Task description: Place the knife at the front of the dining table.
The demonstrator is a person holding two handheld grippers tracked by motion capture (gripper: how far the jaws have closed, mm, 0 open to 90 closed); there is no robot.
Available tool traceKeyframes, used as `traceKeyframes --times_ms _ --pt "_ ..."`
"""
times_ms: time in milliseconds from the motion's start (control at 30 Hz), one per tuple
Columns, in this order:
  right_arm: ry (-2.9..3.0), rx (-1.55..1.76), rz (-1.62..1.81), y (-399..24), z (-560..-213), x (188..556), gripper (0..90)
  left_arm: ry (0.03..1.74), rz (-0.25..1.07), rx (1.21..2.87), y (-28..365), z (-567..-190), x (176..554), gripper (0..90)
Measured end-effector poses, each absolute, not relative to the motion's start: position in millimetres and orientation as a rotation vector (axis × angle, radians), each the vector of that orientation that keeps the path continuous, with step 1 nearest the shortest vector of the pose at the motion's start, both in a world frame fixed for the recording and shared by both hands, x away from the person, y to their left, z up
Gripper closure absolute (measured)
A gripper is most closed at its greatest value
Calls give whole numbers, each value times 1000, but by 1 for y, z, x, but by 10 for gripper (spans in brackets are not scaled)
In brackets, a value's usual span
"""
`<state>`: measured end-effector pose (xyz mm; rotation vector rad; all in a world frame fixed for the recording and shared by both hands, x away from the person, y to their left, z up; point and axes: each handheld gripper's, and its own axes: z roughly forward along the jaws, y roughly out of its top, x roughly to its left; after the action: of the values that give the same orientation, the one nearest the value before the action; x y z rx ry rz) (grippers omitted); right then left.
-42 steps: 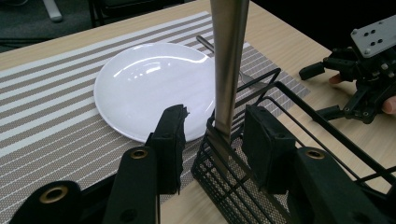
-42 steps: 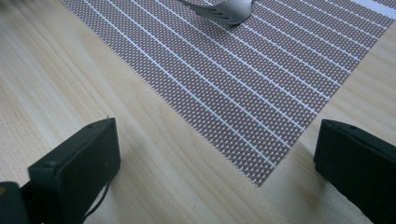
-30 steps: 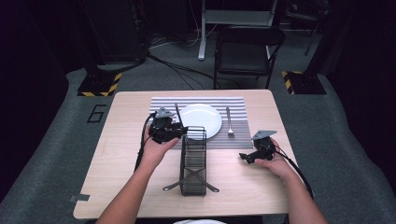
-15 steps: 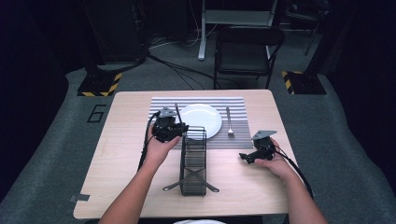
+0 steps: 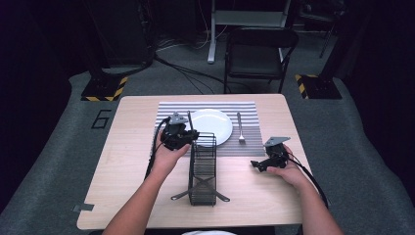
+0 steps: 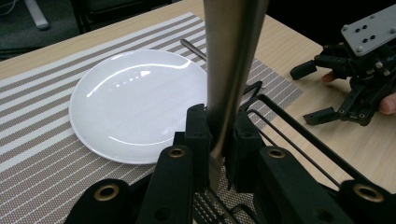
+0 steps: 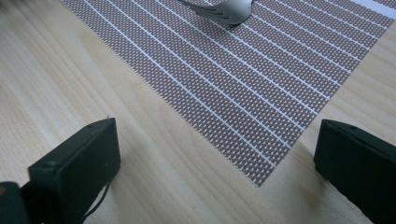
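A flat steel utensil (image 6: 231,56) stands upright between the pads of my left gripper (image 6: 219,126), which have just been closing and now press on it. In the high view my left gripper (image 5: 193,138) sits at the far end of a black wire rack (image 5: 202,166), with the utensil (image 5: 189,121) rising beside a white plate (image 5: 211,126). My right gripper (image 5: 255,165) rests on the table to the right of the rack. Its jaws stand wide open (image 7: 219,158) over the near corner of the striped placemat (image 7: 243,79), with nothing between them.
A fork (image 5: 240,128) lies on the placemat (image 5: 166,110) to the right of the plate; its end (image 7: 224,11) is seen ahead of the right jaws. A chair (image 5: 257,49) stands beyond the table's far edge. Bare wood lies left of the rack.
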<state>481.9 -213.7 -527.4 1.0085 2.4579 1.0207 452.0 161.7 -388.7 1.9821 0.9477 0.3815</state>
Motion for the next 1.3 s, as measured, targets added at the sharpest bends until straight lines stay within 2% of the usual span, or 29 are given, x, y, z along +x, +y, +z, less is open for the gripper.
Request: traceKeyframes --times_ms 1300 --pt "2457 1009 1021 -214 -527 482 0 888 441 1980 166 -320 444 809"
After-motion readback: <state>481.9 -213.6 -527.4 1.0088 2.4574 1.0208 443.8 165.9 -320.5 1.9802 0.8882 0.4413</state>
